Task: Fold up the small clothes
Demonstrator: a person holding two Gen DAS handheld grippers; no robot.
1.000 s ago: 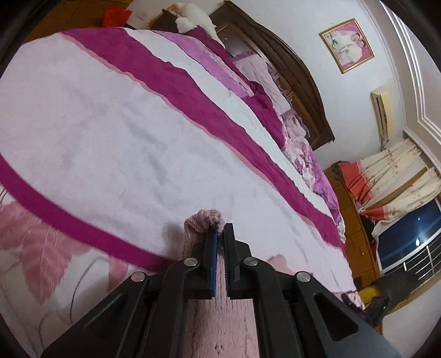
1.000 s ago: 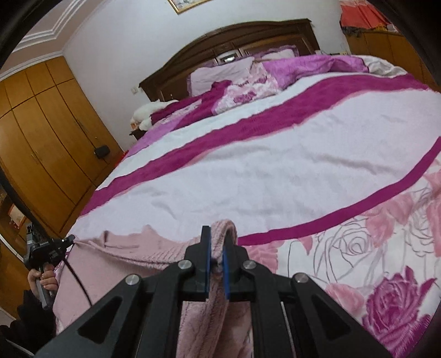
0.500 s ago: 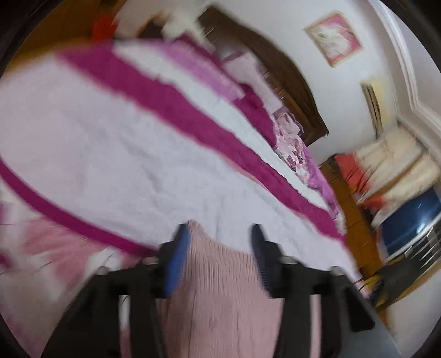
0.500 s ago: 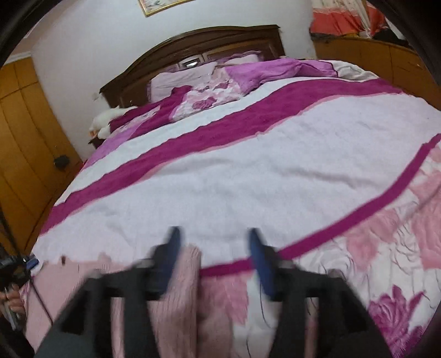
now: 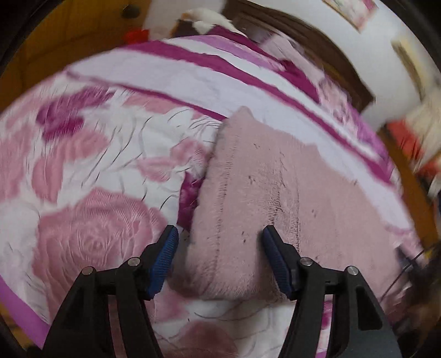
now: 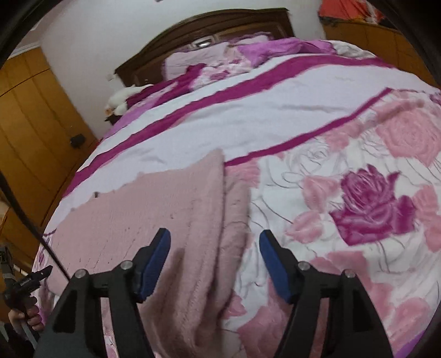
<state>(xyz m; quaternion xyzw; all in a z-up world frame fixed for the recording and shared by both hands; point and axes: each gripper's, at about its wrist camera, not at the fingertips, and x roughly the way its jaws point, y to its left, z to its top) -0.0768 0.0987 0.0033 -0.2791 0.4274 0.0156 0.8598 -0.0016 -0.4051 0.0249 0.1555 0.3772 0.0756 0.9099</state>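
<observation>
A pale pink knitted garment (image 5: 278, 198) lies flat on the bed, folded, with its left edge doubled over. My left gripper (image 5: 219, 257) is open and empty, its jaws spread above the garment's near left part. In the right wrist view the same garment (image 6: 165, 209) lies at lower left, its right edge folded in thick layers. My right gripper (image 6: 215, 263) is open and empty above that folded right edge.
The bed is covered by a rose-print quilt (image 6: 358, 209) with magenta stripes (image 6: 248, 88). Pillows (image 6: 198, 60) and a dark wooden headboard (image 6: 215, 24) are at the far end. Wooden wardrobes (image 6: 30, 115) stand left. The other gripper's handle (image 6: 22, 286) shows at lower left.
Both grippers were shut on the garment's edge one second ago. They have opened, let the cloth go, and pulled back and up; the garment now lies on the bed.
</observation>
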